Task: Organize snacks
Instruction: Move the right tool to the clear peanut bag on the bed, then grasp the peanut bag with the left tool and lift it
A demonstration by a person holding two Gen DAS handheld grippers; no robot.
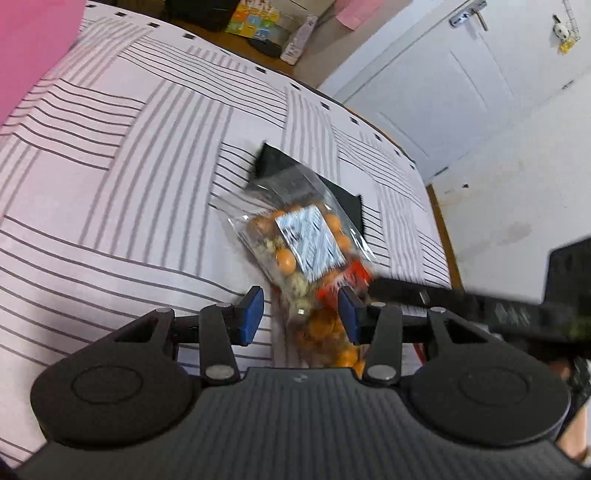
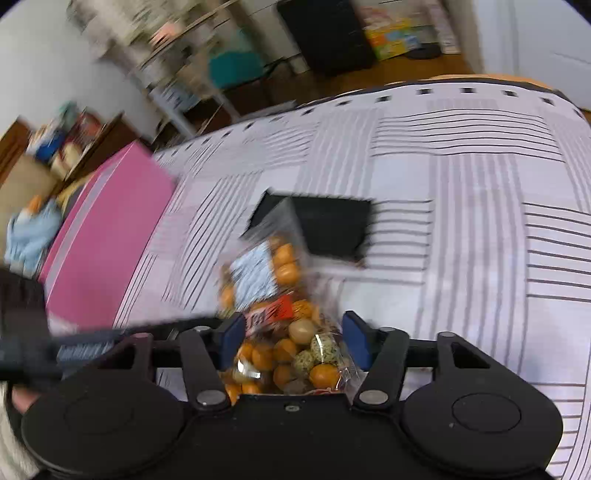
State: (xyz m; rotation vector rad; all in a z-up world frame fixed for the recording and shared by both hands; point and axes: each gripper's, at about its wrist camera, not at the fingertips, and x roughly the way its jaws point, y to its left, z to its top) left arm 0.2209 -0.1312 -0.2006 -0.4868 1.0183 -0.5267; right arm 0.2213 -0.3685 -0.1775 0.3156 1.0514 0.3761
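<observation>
A clear bag of orange and speckled round snacks [image 1: 295,243] with a white label lies on the striped bedsheet [image 1: 129,184], its top over a flat black pouch [image 1: 332,184]. My left gripper [image 1: 301,314] is open, its blue pads either side of the bag's lower end. My right gripper [image 2: 293,341] is open too, with the same bag [image 2: 280,332] between its blue pads, and the black pouch [image 2: 328,225] beyond. Each gripper shows blurred at the edge of the other's view. Neither pair of jaws presses the bag.
A pink box [image 2: 103,243] stands on the bed at the left. The bed's far edge drops to a wooden floor with a black case [image 2: 325,33] and colourful boxes [image 1: 255,22]. A white door [image 1: 461,74] is at the right.
</observation>
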